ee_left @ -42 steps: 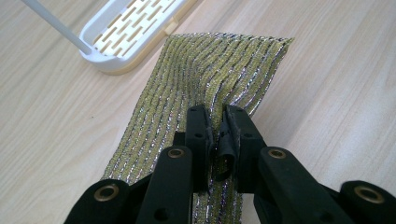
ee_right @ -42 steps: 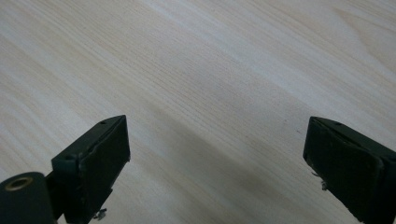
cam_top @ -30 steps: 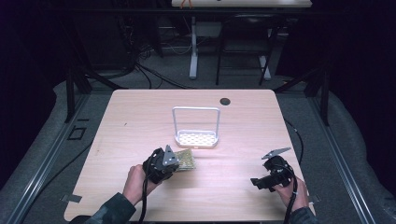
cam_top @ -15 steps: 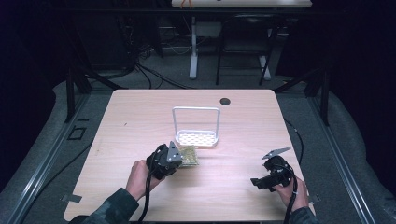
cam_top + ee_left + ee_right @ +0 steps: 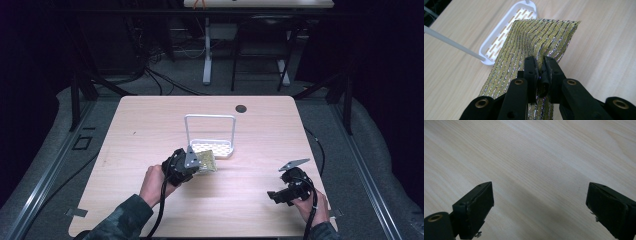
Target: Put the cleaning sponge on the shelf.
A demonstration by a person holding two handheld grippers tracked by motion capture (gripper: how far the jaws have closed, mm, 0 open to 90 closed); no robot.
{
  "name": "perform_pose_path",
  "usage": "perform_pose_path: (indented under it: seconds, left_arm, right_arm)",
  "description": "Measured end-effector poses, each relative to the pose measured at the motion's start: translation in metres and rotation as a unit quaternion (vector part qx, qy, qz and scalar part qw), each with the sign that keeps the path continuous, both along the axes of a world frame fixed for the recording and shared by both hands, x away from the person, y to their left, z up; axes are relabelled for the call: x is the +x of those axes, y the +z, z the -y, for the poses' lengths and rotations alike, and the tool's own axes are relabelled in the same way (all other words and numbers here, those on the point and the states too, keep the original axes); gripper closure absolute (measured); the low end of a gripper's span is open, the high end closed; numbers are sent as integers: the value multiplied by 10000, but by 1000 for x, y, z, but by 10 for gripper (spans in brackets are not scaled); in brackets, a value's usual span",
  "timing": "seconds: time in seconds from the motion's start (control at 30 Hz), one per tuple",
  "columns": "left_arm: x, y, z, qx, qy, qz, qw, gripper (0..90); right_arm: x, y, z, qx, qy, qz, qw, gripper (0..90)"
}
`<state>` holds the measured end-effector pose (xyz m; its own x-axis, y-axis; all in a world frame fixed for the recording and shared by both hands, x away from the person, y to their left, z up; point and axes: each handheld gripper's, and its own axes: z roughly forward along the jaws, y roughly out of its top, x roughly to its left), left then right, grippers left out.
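Gold-striped cloth (image 5: 534, 42) overlapping white rack (image 5: 499, 35)

- A pale wood-grain table (image 5: 150, 120) with rounded corners is seen under bright light.
- A small dark round spot (image 5: 241, 108) is set near its far edge.
- Grey floor (image 5: 165, 82) is laid around it, crossed by black cables (image 5: 160, 80).
- Behind, a white table leg (image 5: 207, 50) is stood in a dark room.

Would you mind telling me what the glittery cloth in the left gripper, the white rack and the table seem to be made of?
Cloth: woven fabric with metallic thread, judging by the gold and silver ribbed stripes that glint and crease at the left gripper. Rack: probably plastic, with a smooth matte white slotted base and thin white frame. Table: pale wood or wood-look laminate, with fine grain lines and a matte finish.
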<state>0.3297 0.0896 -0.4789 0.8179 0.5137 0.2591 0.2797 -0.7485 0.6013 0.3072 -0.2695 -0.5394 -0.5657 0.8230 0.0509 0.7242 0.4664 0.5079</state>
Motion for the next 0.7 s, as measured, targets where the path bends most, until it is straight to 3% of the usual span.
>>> perform_pose_path:
  seconds: [0.7]
  left_arm:
    - [26,10,15,60,-154,393,9991,811]
  right_arm:
    - [1,1,-1,4,-2,1,10000,73]
